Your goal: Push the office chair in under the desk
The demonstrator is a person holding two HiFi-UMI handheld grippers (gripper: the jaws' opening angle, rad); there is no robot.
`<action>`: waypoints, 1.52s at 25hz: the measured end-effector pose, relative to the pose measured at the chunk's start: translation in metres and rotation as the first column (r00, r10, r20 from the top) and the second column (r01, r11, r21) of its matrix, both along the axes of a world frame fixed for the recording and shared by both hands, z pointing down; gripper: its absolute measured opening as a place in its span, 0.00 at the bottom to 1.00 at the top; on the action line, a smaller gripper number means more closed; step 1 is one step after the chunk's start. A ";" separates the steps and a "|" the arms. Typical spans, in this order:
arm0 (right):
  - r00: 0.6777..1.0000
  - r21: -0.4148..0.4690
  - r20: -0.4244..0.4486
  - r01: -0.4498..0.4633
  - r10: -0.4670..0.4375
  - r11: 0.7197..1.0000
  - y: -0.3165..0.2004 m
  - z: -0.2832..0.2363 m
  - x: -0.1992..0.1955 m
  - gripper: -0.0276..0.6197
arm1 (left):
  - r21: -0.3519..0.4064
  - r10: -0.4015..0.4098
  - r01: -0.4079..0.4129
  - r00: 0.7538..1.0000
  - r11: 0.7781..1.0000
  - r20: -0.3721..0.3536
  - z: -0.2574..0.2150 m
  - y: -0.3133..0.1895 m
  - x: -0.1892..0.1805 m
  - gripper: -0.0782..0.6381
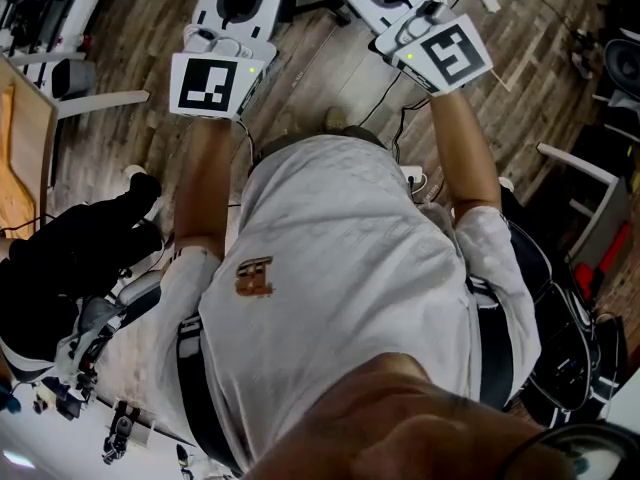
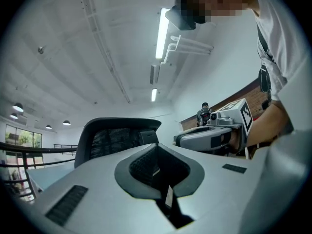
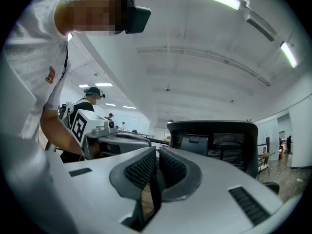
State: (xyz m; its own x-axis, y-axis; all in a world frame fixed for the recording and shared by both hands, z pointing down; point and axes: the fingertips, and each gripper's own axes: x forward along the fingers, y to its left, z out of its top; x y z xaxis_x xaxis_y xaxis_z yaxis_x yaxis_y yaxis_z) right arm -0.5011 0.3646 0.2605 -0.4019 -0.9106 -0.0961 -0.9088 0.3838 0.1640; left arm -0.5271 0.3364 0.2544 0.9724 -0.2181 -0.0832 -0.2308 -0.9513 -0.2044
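Wood-plank floor (image 1: 330,58) shows below the person's white shirt (image 1: 340,268), with both arms stretched forward. The left gripper (image 2: 157,156) has its jaws pressed together with nothing between them, and the right gripper (image 3: 157,161) is closed and empty too. The office chair (image 3: 214,139) stands just ahead of both, its black mesh back upright beyond the jaw tips; contact cannot be told.

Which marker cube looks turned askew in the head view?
The cube on the right gripper: its square face is rotated in the picture, while the cube on the left gripper sits almost square to the frame.
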 end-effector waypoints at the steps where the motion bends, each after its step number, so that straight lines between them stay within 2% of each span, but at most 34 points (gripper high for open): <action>1: 1.000 -0.002 -0.020 -0.005 0.005 1.000 -0.002 0.001 0.003 0.10 | 0.027 -0.008 0.007 1.000 1.000 0.015 0.002 -0.003 0.001 0.14; 5: 0.992 0.008 -0.125 -0.035 0.035 0.999 -0.008 0.005 0.015 0.10 | 0.145 -0.056 0.042 0.994 0.989 0.092 0.010 -0.013 0.004 0.14; 9: 0.969 0.002 -0.239 -0.066 0.064 0.998 -0.012 0.011 0.025 0.10 | 0.233 -0.097 0.059 0.984 0.971 0.152 0.017 -0.021 0.003 0.15; 12: 0.950 -0.024 -0.302 -0.085 0.074 0.996 -0.017 0.017 0.035 0.12 | 0.310 -0.127 0.054 0.967 0.949 0.221 0.028 -0.030 0.007 0.23; 15: 0.934 -0.094 -0.349 -0.121 0.082 0.988 -0.028 0.029 0.047 0.24 | 0.397 -0.172 0.045 0.941 0.917 0.290 0.043 -0.045 0.013 0.29; 17: 0.908 -0.114 -0.411 -0.136 0.078 0.984 -0.035 0.038 0.051 0.30 | 0.445 -0.195 0.032 0.926 0.895 0.325 0.051 -0.054 0.015 0.31; 20: 0.848 -0.122 -0.525 -0.156 0.070 0.980 -0.036 0.048 0.056 0.37 | 0.515 -0.235 0.013 0.900 0.857 0.368 0.058 -0.058 0.018 0.36; 24: 0.761 -0.119 -0.644 -0.200 0.077 0.973 -0.044 0.062 0.071 0.40 | 0.605 -0.303 -0.016 0.855 0.796 0.421 0.071 -0.072 0.024 0.46; 27: 0.668 -0.087 -0.736 -0.247 0.105 0.965 -0.054 0.067 0.087 0.42 | 0.668 -0.357 -0.040 0.821 0.743 0.447 0.076 -0.084 0.027 0.51; 33: 0.454 -0.026 -0.883 -0.302 0.119 0.953 -0.069 0.074 0.113 0.43 | 0.760 -0.456 -0.067 0.765 0.646 0.455 0.084 -0.100 0.033 0.56; 35: 0.398 -0.015 -0.910 -0.306 0.114 0.952 -0.075 0.078 0.119 0.43 | 0.779 -0.478 -0.072 0.753 0.623 0.452 0.088 -0.103 0.034 0.57; 38: 0.333 0.011 -0.935 -0.314 0.121 0.949 -0.085 0.082 0.126 0.44 | 0.793 -0.504 -0.079 0.733 0.604 0.457 0.096 -0.112 0.038 0.57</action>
State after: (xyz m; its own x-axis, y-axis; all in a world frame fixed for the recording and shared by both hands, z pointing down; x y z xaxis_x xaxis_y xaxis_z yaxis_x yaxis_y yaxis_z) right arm -0.3747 0.2796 0.3430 0.0666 -0.9411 0.3314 -0.2769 0.3017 0.9123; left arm -0.4893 0.2249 0.3501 0.7865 -0.5701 0.2376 0.0441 -0.3318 -0.9423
